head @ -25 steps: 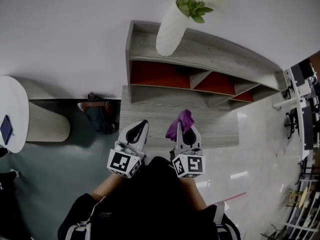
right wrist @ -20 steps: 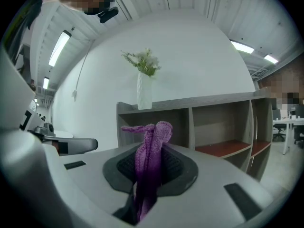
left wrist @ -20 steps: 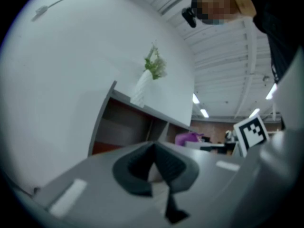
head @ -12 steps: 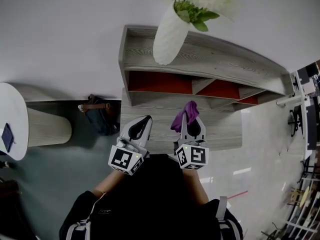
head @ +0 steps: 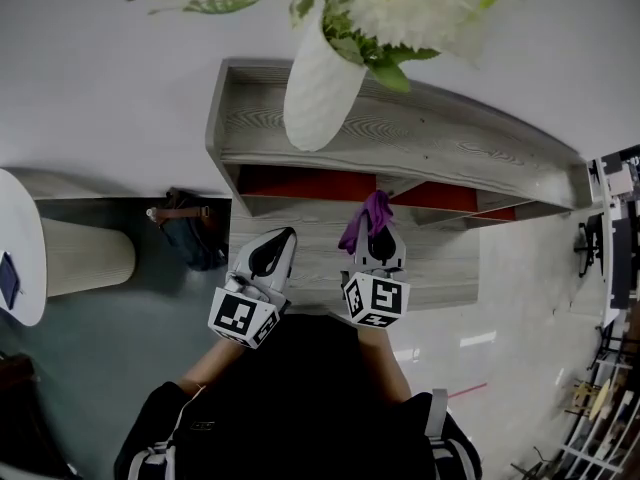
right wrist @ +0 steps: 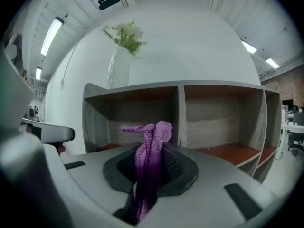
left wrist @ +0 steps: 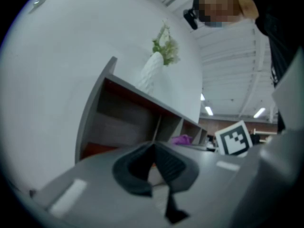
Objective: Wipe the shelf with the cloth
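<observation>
A purple cloth [head: 366,219] [right wrist: 151,164] is pinched in my right gripper [head: 376,242] [right wrist: 151,152], which is shut on it in front of the grey wooden shelf [head: 450,153] [right wrist: 180,109]. The shelf has red-floored compartments [right wrist: 223,150] and a lower ledge [head: 315,243]. My left gripper [head: 270,253] [left wrist: 153,156] is shut and holds nothing, beside the right one, over the ledge's left part. The left gripper view shows the shelf [left wrist: 123,118] at a slant and the cloth [left wrist: 181,139] far off.
A white vase [head: 318,93] [right wrist: 118,70] [left wrist: 151,75] with flowers stands on the shelf's top, left of middle. A dark bag [head: 190,230] lies on the floor left of the shelf. A round white table [head: 18,248] is at far left. The white wall stands behind.
The head view has moved closer to the shelf, so vase and shelf look larger. Both grippers have edged forward toward the shelf, the cloth still held in the right one.
</observation>
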Available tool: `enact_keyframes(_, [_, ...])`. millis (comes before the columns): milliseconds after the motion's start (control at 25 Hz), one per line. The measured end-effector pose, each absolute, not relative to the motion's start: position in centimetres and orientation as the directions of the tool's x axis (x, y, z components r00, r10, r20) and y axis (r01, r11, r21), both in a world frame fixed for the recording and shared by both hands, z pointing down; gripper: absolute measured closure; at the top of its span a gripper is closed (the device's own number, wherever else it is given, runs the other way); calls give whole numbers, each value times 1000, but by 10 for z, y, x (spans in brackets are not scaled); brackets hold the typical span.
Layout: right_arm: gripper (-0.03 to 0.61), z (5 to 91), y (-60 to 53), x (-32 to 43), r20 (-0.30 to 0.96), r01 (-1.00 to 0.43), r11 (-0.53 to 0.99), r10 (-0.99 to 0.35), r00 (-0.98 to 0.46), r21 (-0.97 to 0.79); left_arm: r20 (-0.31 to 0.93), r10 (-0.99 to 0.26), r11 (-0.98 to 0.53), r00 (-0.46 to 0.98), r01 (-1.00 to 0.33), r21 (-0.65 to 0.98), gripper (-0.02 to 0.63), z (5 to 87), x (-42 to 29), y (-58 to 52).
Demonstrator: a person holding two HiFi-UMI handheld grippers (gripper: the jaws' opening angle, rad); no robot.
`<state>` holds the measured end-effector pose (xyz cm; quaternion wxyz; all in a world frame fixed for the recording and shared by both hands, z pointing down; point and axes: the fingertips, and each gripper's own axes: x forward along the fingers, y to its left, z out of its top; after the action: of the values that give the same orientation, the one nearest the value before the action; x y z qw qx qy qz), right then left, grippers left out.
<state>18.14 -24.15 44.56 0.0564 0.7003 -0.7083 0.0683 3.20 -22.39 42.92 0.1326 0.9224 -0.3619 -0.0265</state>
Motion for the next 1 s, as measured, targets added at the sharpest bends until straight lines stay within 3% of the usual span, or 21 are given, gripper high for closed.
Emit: enact_keyframes(1000, [529,516,-311,191,396,-998,22,-918,3,60,55,-669,-708,741,-658,257,611,425,39,-256])
